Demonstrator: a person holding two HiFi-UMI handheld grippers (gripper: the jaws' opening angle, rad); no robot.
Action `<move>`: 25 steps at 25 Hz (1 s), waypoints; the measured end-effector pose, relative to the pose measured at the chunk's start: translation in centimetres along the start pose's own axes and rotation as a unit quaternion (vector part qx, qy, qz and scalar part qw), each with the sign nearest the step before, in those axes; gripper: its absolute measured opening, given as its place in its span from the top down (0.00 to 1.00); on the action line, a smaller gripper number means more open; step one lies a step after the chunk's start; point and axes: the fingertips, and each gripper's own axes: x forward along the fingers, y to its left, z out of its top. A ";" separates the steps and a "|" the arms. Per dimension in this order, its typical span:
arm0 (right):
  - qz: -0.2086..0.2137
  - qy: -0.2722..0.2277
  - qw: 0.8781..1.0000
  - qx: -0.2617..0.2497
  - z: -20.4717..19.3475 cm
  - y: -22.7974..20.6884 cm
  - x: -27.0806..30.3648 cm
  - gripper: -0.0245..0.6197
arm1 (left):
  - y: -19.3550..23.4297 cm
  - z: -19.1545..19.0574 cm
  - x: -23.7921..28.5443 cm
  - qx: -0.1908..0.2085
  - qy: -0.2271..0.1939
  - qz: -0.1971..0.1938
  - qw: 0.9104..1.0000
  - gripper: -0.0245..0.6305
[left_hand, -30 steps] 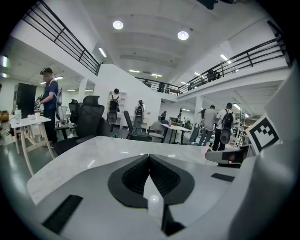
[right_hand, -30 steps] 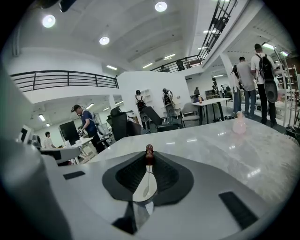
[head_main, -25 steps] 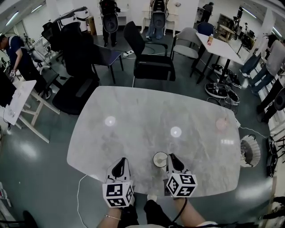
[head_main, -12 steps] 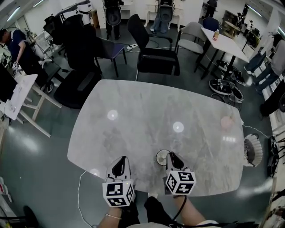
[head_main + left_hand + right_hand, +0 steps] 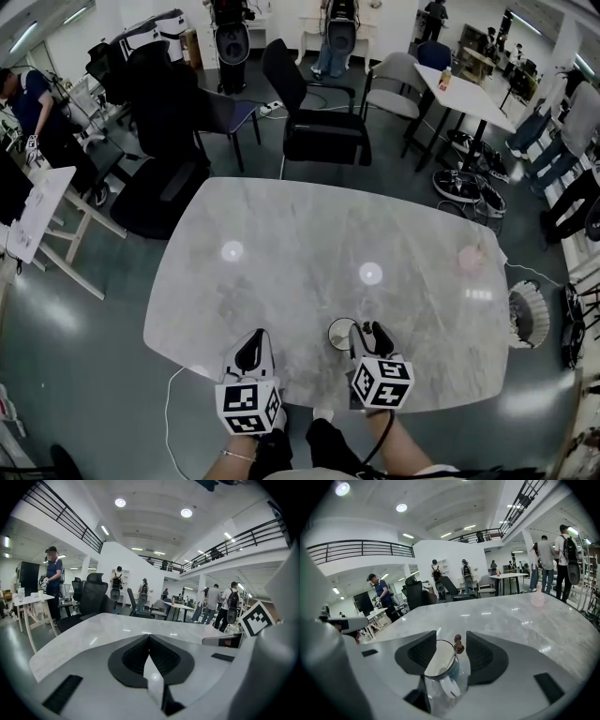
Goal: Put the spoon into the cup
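Observation:
A white cup point(image 5: 439, 666) with a handle stands on the marble table point(image 5: 281, 253) near its front edge; in the head view the cup point(image 5: 338, 335) sits just left of my right gripper point(image 5: 365, 330). A spoon with a brown beaded end point(image 5: 458, 645) leans inside the cup. My right gripper point(image 5: 451, 637) is opening its jaws, with the cup and spoon between them and neither pad pressing on them. My left gripper point(image 5: 251, 349) rests further left, apart from the cup. In the left gripper view it point(image 5: 149, 640) is shut on nothing.
A small pink object point(image 5: 468, 260) stands near the table's right edge. Black office chairs point(image 5: 314, 131) crowd the far side of the table. A white side table point(image 5: 37, 211) is at the left, and a wire basket point(image 5: 525, 317) sits on the floor at the right.
The right gripper's jaws have spread apart and let go of the spoon, which now leans in the cup. The left gripper has not moved.

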 end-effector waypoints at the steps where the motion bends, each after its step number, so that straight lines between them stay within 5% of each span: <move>1: -0.005 -0.003 1.000 0.000 0.2 -0.2 -0.3 0.66 | -0.2 0.2 0.0 0.000 -0.002 -0.003 1.000 0.93; 12: -0.061 -0.049 0.997 0.004 3.7 -2.5 -4.6 0.67 | -2.7 3.2 0.0 0.007 -0.030 -0.046 0.998 0.93; 25: -0.118 -0.135 0.983 -0.027 9.7 -4.8 -11.8 0.88 | -6.4 7.6 1.4 0.019 -0.076 -0.107 0.991 0.93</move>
